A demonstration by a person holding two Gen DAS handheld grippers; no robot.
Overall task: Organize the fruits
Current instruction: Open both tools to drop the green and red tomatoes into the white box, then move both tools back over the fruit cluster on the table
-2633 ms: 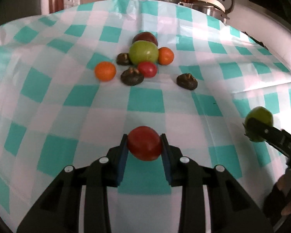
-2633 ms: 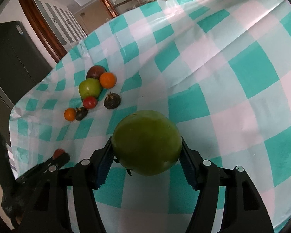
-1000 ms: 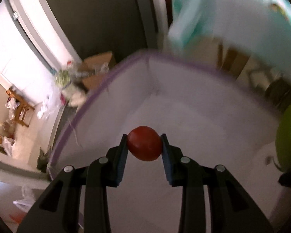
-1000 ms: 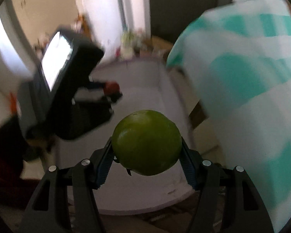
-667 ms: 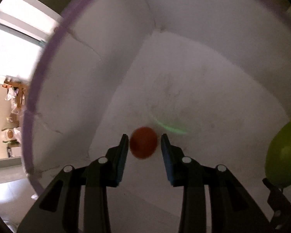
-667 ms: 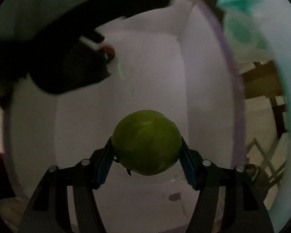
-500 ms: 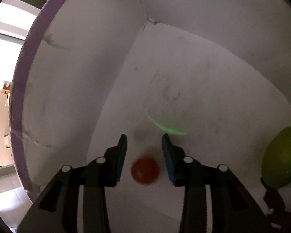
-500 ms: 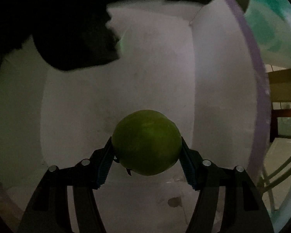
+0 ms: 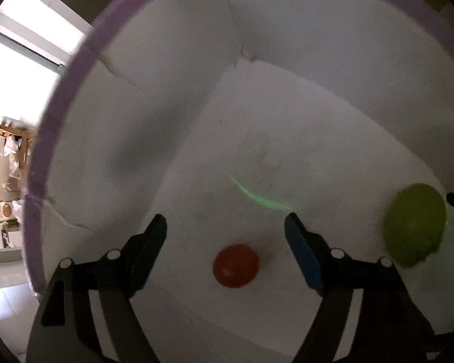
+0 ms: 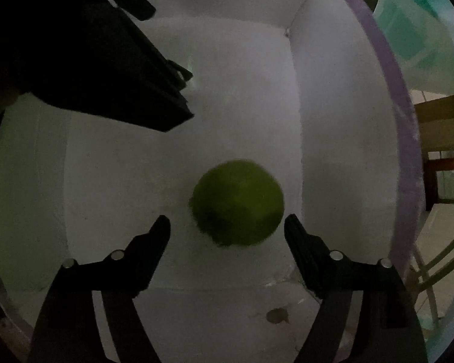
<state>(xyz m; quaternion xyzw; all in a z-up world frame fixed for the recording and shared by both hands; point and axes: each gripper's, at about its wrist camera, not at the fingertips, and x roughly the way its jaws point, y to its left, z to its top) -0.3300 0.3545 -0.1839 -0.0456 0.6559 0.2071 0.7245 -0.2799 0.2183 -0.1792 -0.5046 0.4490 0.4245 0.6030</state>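
Note:
Both grippers hang inside a white bin with a purple rim [image 9: 66, 90]. My left gripper [image 9: 225, 227] is open and empty; a small red fruit [image 9: 235, 265] lies on the bin floor below its fingers. My right gripper [image 10: 227, 227] is open and empty; a blurred green fruit [image 10: 238, 202] is just beyond its fingertips, loose over the bin floor. The green fruit also shows at the right of the left wrist view [image 9: 414, 224]. The left gripper's dark body [image 10: 106, 69] fills the upper left of the right wrist view.
The bin's white walls [image 10: 333, 121] enclose both grippers closely. Outside the rim, a teal checked tablecloth [image 10: 420, 30] hangs at the upper right, with a wooden frame [image 10: 439, 139] below it. A bright room floor [image 9: 9, 157] shows past the rim on the left.
Both grippers carried their fruits from the table down into the bin. The left gripper opened and the red fruit dropped to the floor. The right gripper has just opened and released the green fruit.

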